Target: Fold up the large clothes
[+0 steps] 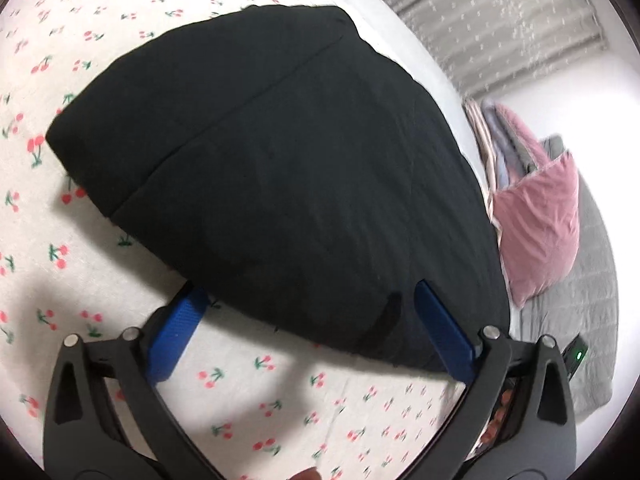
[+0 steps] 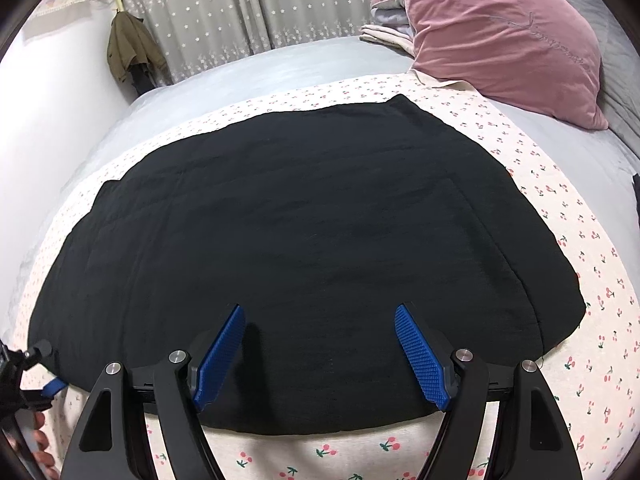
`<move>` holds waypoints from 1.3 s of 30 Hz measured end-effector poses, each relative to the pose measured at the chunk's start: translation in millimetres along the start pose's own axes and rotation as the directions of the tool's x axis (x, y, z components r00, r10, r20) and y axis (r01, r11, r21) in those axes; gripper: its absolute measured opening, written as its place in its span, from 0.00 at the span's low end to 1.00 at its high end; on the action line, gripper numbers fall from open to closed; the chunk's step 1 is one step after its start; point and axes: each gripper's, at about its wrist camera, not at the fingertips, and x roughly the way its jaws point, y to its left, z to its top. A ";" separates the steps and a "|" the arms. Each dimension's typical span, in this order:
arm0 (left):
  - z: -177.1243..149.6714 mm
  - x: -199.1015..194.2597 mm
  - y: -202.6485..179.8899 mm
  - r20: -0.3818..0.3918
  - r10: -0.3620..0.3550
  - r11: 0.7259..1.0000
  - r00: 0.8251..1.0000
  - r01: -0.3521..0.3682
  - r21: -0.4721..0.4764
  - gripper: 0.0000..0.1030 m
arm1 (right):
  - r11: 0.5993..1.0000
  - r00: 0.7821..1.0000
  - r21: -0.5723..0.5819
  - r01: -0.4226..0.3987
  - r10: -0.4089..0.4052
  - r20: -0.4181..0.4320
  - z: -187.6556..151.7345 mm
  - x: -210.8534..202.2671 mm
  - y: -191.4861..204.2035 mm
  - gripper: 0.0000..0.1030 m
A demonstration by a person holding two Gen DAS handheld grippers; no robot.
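Cherry-printed white bedsheet [image 1: 100, 240] fills most of my left wrist view, with a folded black fabric garment [image 1: 260, 168] lying flat on it and a seam line crossing its upper half. My left gripper [image 1: 308, 304] has its blue-padded jaws spread wide at the garment's near edge: one pad sits on the sheet just beside the cloth, the other lies over the garment's corner, and I see nothing clamped between them. Off to the right a pink velvet cushion [image 1: 536, 220] leans against a stack of folded linens [image 1: 492, 136], with a grey quilted cover [image 1: 592, 280] beyond and a grey star-patterned curtain [image 1: 500, 12] behind. From my right wrist view, the same sheet [image 2: 580, 280] runs across a pale grey bedspread [image 2: 240, 76], and the black garment [image 2: 304, 240] spreads broad across the middle. My right gripper [image 2: 320, 348] hangs over the garment's near hem with its blue ribbed pads well apart and no cloth between them. At the far left edge I can see the left gripper [image 2: 44, 384] by the garment's corner, with fingers [image 2: 40, 440] of the person's hand below it. An olive jacket [image 2: 132, 52] hangs by the curtain.
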 end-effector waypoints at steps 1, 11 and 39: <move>-0.1 0.9 1.7 0.012 -0.003 1.000 1.000 0.003 -0.020 0.99 | 1.000 1.000 0.000 -0.002 0.002 0.000 -0.1 -0.3 -0.4 0.77; 11.6 1.4 12.0 0.138 -0.067 0.982 0.988 0.089 -0.165 0.99 | 1.000 1.000 0.005 0.001 -0.001 -0.014 -2.3 4.3 0.9 0.77; 59.7 -71.1 4.3 0.419 -0.166 0.959 0.892 0.245 -0.142 0.17 | 0.990 0.988 -0.107 -0.087 0.100 0.122 -5.4 -20.9 51.4 0.77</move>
